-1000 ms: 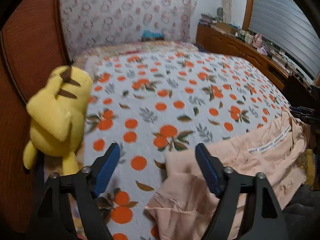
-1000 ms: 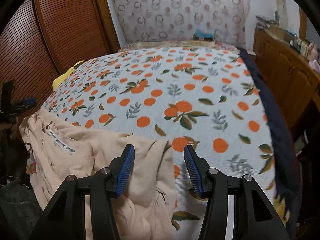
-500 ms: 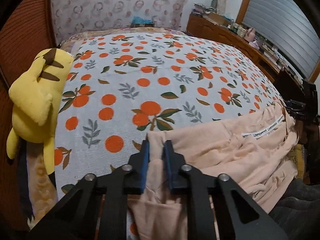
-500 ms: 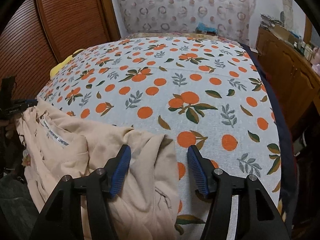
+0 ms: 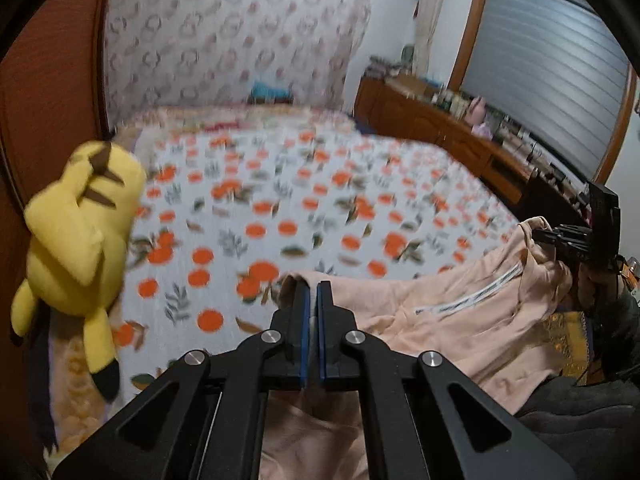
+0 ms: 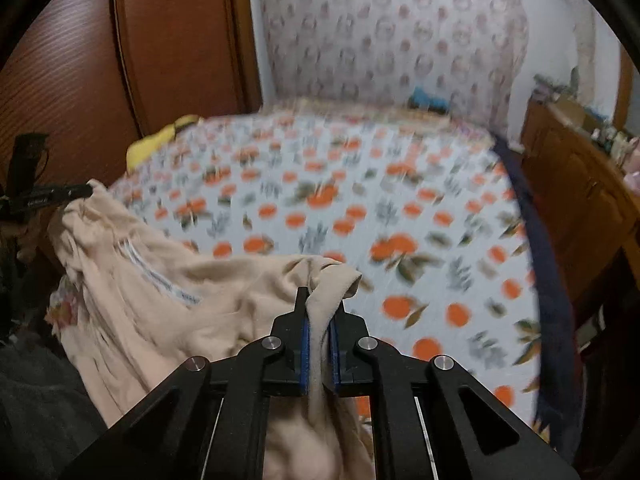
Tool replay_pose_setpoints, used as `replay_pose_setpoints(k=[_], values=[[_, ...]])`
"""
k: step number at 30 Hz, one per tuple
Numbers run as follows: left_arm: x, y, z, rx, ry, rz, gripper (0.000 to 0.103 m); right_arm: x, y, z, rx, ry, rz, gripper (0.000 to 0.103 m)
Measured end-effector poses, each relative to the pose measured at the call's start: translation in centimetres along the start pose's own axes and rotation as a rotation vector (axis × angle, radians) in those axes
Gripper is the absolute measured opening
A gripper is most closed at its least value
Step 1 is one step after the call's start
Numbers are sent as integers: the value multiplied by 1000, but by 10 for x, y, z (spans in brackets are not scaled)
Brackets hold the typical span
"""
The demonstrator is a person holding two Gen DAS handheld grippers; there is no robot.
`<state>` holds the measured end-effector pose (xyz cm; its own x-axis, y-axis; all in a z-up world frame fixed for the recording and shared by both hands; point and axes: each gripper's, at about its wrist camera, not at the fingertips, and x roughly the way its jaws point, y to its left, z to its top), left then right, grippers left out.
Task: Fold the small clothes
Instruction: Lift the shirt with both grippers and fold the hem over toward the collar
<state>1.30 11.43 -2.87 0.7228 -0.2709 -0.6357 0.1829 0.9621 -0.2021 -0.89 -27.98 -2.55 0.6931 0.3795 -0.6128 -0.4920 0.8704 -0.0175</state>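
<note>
The peach garment (image 5: pixel 448 320) lies at the near edge of the bed (image 5: pixel 280 216), its long axis running across the edge from one gripper to the other, with the white printed band (image 5: pixel 472 292) along that line. The left gripper (image 5: pixel 313 300) has its fingers clamped together on one corner of the cloth. The right gripper (image 6: pixel 320 320) has just been closing and now pinches a fold of the opposite corner between its blue pads (image 6: pixel 305 340). A second ago both pairs of fingers stood apart over the cloth lying flat; now both gripped corners are raised off the orange-print bedspread (image 6: pixel 360 208). A yellow plush toy (image 5: pixel 76 240) leans at the bed's left side against the wooden wardrobe (image 6: pixel 80 64).
</note>
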Motion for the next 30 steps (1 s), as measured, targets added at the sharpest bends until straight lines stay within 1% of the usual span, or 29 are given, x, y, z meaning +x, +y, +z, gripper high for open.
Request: replay_pose_setpoints(k=[2, 3, 5, 7, 12, 15, 18, 20, 22, 26, 28, 30], values=[[-13, -5, 7, 8, -37, -2, 4, -16, 1, 5, 0, -47, -19, 7], [-18, -8, 10, 18, -53, 2, 4, -21, 2, 7, -3, -60, -19, 7], [-28, -11, 16, 25, -87, 12, 4, -31, 4, 11, -14, -89, -47, 7], [-39, -13, 23, 25, -129, 19, 4, -39, 4, 14, -15, -112, -53, 7], [-69, -16, 44, 22, -236, 23, 4, -73, 4, 25, -14, -210, -72, 7], [-85, -22, 69, 75, -278, 32, 4, -102, 6, 38, -39, -269, -88, 7], [-114, -26, 104, 90, -374, 19, 4, -139, 11, 60, -91, -337, -121, 7], [-135, -28, 119, 90, -439, 4, 4, -172, 17, 76, -115, -406, -137, 7], [-152, -27, 129, 89, -485, -23, 4, -195, 22, 87, -134, -457, -148, 7], [-179, -28, 142, 103, -555, -2, 4, -236, 24, 108, -126, -522, -159, 7], [-190, -30, 144, 111, -588, 5, 4, -250, 29, 113, -139, -552, -154, 7], [-195, -32, 146, 127, -604, 19, 4, -259, 36, 115, -154, -572, -147, 7]])
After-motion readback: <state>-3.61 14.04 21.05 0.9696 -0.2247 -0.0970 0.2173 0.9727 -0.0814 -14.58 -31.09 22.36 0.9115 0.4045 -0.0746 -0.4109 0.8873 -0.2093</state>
